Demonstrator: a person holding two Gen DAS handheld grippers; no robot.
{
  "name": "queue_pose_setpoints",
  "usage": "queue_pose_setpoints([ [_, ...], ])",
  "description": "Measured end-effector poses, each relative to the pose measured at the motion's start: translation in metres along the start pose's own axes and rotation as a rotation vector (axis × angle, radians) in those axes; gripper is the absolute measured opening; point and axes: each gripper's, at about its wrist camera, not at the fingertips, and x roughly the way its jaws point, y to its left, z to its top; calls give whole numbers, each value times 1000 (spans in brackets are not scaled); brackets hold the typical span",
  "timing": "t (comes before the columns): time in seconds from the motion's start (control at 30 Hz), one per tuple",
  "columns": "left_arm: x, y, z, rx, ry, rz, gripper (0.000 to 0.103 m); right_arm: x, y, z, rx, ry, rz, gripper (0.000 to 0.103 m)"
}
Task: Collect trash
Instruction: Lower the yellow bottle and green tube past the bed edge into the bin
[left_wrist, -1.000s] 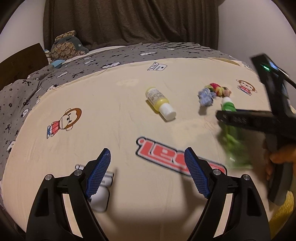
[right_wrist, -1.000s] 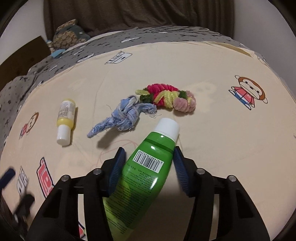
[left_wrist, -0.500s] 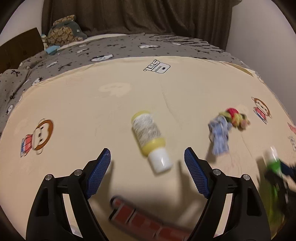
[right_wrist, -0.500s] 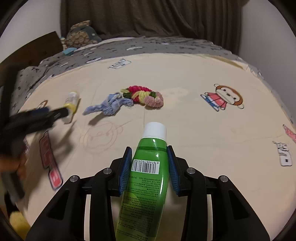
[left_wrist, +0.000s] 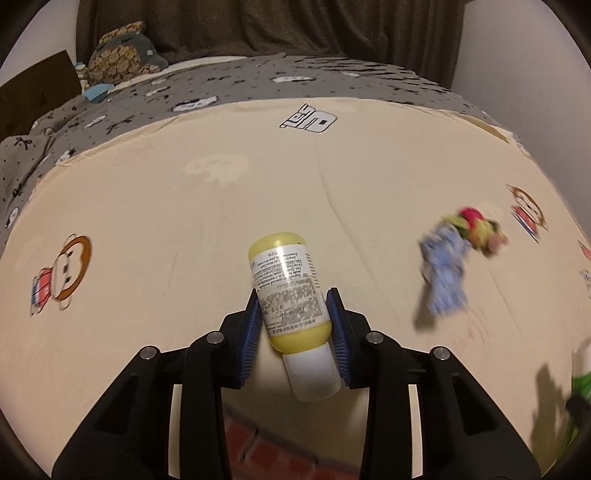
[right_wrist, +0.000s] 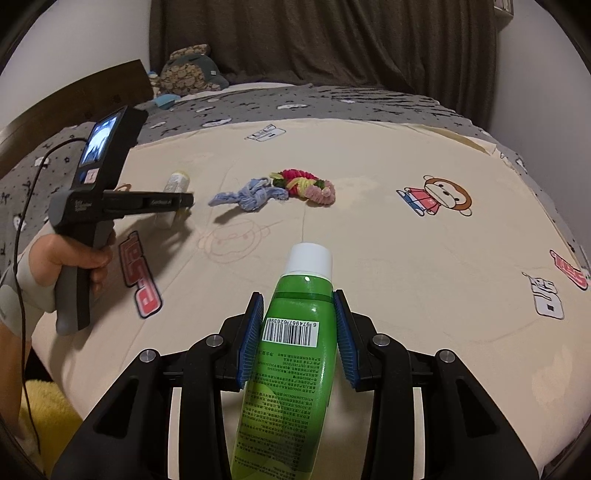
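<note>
The left tool (left_wrist: 293, 325) has just been closing, and its blue pads (left_wrist: 251, 325) now press both sides of a yellow bottle (left_wrist: 286, 288) with a white cap, which lies on the cream bedsheet (left_wrist: 184, 221) with its cap toward the camera. The right tool (right_wrist: 299, 325) has narrowed too and clamps a green bottle (right_wrist: 295, 354), white cap pointing away, barcode label facing up; the bottle sits raised above the sheet. In the right wrist view the person's left hand (right_wrist: 70, 258) grips the handle of the left tool, whose fingers reach over the yellow bottle far to the left. A frayed blue cloth scrap (right_wrist: 247, 194) and a knotted pink, yellow and green rope toy (right_wrist: 306, 184) lie touching each other near the middle of the bed, well apart from both bottles. A patterned plush toy (right_wrist: 188, 74) rests at the head of the bed.
</note>
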Motion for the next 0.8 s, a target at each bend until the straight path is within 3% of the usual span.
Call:
queue_pose_setpoints([
  [0.17,-51,-10,-34,49,-59,-52,31,-33,5,-14,-24,-37,0,39],
  [0.47,-146,-45,-124,172,-146,-146,31,-93,10,-51,-38,-101,27,39],
  [0.63,-180,-57,-182,199,-155,-210,31,-117,16,-81,-38,-119,74,39],
  [0.8,-193,-64,-229,198,-114,-274,31,-125,26,-112,-39,-95,94,39],
])
